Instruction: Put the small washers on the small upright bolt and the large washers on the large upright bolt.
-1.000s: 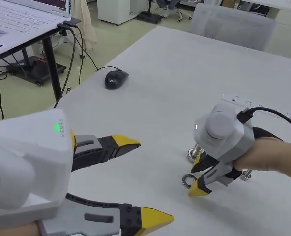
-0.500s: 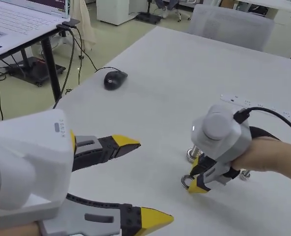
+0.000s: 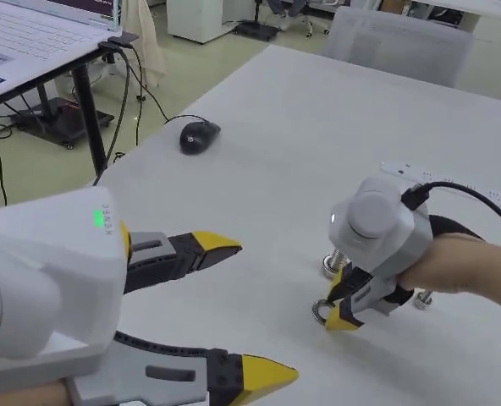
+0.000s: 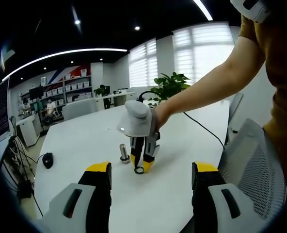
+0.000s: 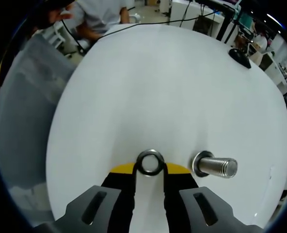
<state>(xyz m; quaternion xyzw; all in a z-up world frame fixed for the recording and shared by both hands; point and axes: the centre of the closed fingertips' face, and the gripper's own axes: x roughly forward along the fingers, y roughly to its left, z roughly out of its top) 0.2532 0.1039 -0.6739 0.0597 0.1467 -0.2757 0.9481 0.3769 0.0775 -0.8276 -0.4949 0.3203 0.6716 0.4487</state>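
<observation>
**White table (image 5: 172,87): right gripper (image 5: 150,171) on silver metal ring washer (image 5: 150,153)**

Jaws pressed together, washer pinched at the yellow tips. Threaded steel upright bolt (image 5: 216,166) just beside the washer, not touching. Left gripper (image 4: 152,167) spread wide, holding nothing, well apart from both.

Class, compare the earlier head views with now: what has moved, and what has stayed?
The right gripper has edged slightly left with the washer at its fingers; no new grasp or release shows. The left gripper, open, the large bolt and the mouse stayed put.
</observation>
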